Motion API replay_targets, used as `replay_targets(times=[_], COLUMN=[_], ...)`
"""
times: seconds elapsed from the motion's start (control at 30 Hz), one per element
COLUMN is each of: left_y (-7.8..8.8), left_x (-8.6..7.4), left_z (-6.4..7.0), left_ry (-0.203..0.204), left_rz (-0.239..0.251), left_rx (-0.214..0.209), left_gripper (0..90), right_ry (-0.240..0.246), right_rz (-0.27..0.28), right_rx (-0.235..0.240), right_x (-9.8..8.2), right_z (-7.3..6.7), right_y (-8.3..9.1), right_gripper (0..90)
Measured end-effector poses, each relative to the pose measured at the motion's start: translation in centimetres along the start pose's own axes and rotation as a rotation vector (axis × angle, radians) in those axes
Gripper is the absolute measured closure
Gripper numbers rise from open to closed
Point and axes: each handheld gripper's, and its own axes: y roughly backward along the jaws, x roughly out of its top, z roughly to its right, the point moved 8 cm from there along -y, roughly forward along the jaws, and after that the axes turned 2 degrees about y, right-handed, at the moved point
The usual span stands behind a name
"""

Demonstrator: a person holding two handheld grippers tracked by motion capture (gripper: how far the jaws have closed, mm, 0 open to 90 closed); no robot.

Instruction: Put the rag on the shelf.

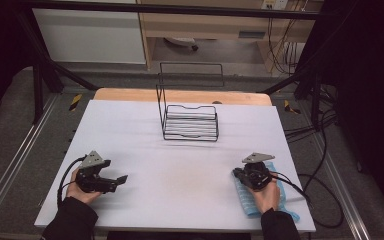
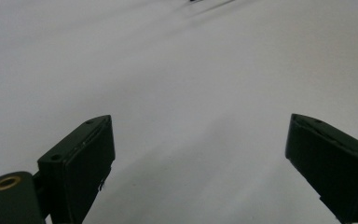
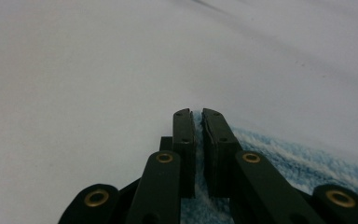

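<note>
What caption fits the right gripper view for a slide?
Right gripper shut on the edge of a blue towel lying on the white table.

You have 1 blue-and-white striped cloth (image 1: 246, 199) lying flat at the table's near right corner. Its edge is pinched.

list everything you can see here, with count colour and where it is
cloth: one, blue and white, near right part of the table, edge pinched in the right gripper
wire rack: one, black, far middle of the table, upright back frame on its left
table: one, white top, wooden edge at the far side
cables: several, black, on the floor to the right
left gripper: one, black with grey plate, near left, jaws wide open over bare table
right gripper: one, black with grey plate, near right, jaws shut on the cloth
hands: two, dark sleeves, at the near edge
</note>
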Motion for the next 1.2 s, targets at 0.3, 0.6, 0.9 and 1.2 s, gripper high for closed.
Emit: replay_targets(times=[0.3,0.6,0.9,1.2], left_y=[-0.2,-0.2,-0.2,-0.2], left_x=[0.0,0.0,-0.1,-0.1], left_z=[0.1,0.1,0.2,0.2], left_ry=[-0.007,-0.006,-0.008,-0.007], left_rz=[-0.007,-0.008,-0.011,-0.011], left_rx=[-0.002,-0.001,-0.002,-0.001], left_gripper=[8.2,8.2,8.2,8.2], right_ry=[-0.051,-0.061,-0.055,-0.015], right_rz=[0.073,0.088,0.1,0.122], right_rx=[0.03,0.039,0.059,0.091], right_x=[2.5,5.0,5.2,4.1], right_z=[-0.7,-1.6,-2.2,-3.9], right_y=[-0.2,-3.3,-4.3,-1.0], right_gripper=[85.3,85.2,74.5,51.6])
